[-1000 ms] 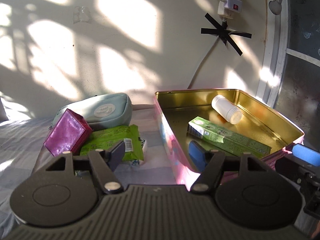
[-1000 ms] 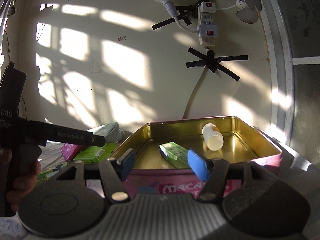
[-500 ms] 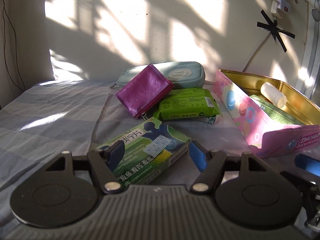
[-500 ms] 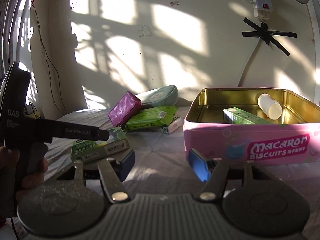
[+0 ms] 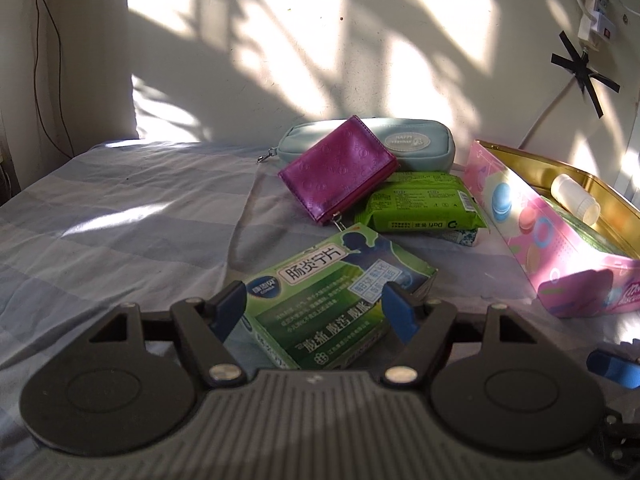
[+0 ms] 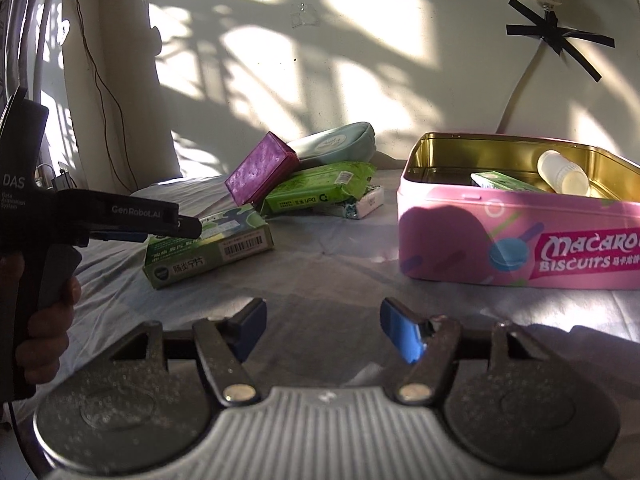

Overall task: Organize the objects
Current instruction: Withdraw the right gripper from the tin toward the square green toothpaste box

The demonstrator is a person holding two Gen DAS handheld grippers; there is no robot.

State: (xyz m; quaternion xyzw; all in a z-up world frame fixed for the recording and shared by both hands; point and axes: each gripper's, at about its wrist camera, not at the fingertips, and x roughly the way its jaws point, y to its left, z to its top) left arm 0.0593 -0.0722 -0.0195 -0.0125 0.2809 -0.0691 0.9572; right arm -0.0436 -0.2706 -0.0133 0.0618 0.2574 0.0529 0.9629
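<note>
While its jaws widen, left claw (image 5: 314, 312) straddles green medicine box (image 5: 336, 292), pads apart, right claw (image 6: 322, 326) opening, empty.

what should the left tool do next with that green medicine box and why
Probably ease forward and close on the green medicine box. The left tool straddles it with jaws opening and not pressing it, and the box lies outside the pink tin.

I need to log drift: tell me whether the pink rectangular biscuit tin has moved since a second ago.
Cannot tell. The pink rectangular biscuit tin sits further right in both views, but the black tape cross on the wall shifted right too, so the cameras swung.
</note>
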